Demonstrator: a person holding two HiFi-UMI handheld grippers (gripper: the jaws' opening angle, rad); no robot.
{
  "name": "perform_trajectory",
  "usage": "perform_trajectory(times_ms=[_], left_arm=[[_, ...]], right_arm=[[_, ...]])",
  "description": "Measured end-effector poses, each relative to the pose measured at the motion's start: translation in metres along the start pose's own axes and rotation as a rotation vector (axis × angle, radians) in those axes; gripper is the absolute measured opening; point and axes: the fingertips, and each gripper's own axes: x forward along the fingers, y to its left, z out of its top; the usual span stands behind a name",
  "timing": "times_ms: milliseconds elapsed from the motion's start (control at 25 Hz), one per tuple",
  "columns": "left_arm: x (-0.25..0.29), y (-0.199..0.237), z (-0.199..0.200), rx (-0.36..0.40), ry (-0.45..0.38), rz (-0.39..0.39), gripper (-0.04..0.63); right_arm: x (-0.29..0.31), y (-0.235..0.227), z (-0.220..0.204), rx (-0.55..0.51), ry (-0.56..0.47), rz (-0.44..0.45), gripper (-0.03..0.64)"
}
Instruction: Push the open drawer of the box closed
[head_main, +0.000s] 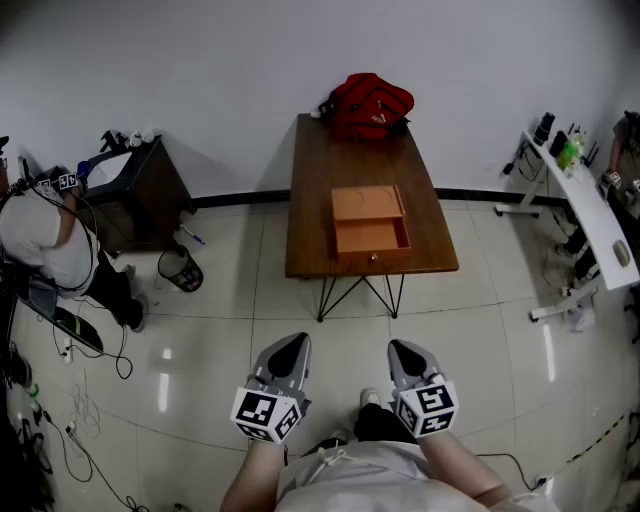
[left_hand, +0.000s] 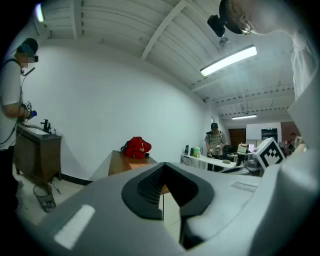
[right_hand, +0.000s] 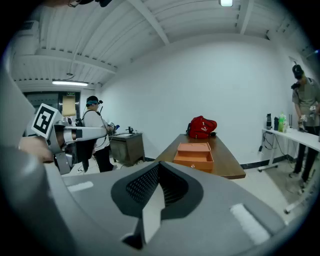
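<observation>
An orange box (head_main: 368, 205) rests on a brown wooden table (head_main: 310, 200), and its drawer (head_main: 372, 238) is pulled out toward me with a small knob at the front. The right gripper view shows the same box (right_hand: 194, 155) well ahead on the table. Both grippers hang low in front of my body, far short of the table and over the tiled floor. The left gripper (head_main: 290, 346) and the right gripper (head_main: 400, 350) each have their jaws together with nothing held. The box (left_hand: 137, 162) shows only partly past the left gripper (left_hand: 163, 197). The right gripper (right_hand: 154, 202) points toward the table.
A red bag (head_main: 370, 105) lies at the table's far end by the wall. A dark cabinet (head_main: 145, 195), a black bin (head_main: 180, 270) and a person (head_main: 50, 245) with floor cables are at the left. A white desk (head_main: 590, 215) stands at the right.
</observation>
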Motion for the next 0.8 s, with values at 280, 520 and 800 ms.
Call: perform_trajectory(times_ms=[280, 520, 800], left_arm=[[0.051, 0.024, -0.012, -0.025, 0.012, 0.006, 0.008], [0.131, 0.033, -0.007, 0.001, 0.033, -0.021, 0.008], [0.219, 0.076, -0.038, -0.037, 0.139, 0.026, 0.008]], right_arm=[[0.046, -0.044, 0.006, 0.010, -0.003, -0.033, 0.005], [0.107, -0.110, 0.027, 0.024, 0.011, -0.057, 0.005], [0.189, -0.166, 0.023, 0.002, 0.115, -0.021, 0.005]])
